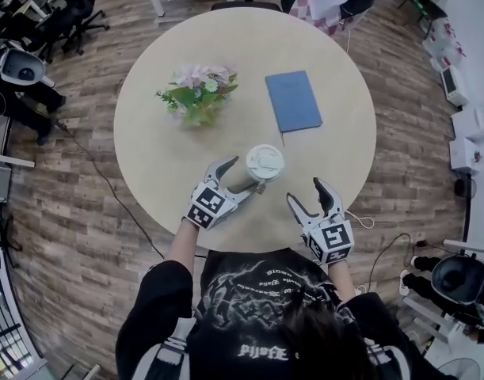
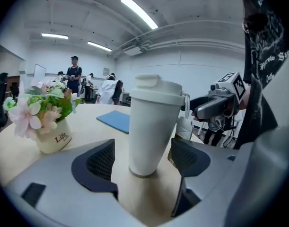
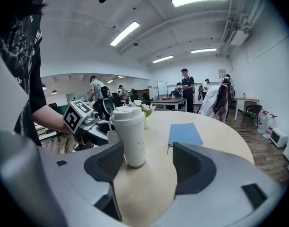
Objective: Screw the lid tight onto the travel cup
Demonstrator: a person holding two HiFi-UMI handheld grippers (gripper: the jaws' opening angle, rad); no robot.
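Observation:
A white travel cup point(image 1: 253, 172) with its lid point(image 1: 264, 162) on stands upright near the front edge of the round table point(image 1: 146, 149). My left gripper point(image 1: 240, 179) is open, with one jaw on each side of the cup's lower body. In the left gripper view a gap shows between each pad and the cup point(image 2: 153, 126), with the left gripper point(image 2: 143, 160) low around its base. My right gripper point(image 1: 306, 192) is open and empty, to the right of the cup. In the right gripper view the cup point(image 3: 131, 136) stands ahead of the right gripper point(image 3: 146, 167), left of the gap.
A small pot of flowers point(image 1: 198, 93) stands at the back left of the table and a blue notebook point(image 1: 293, 100) lies at the back right. Office chairs, desks and people fill the room around. A small tag hangs from the cup's lid.

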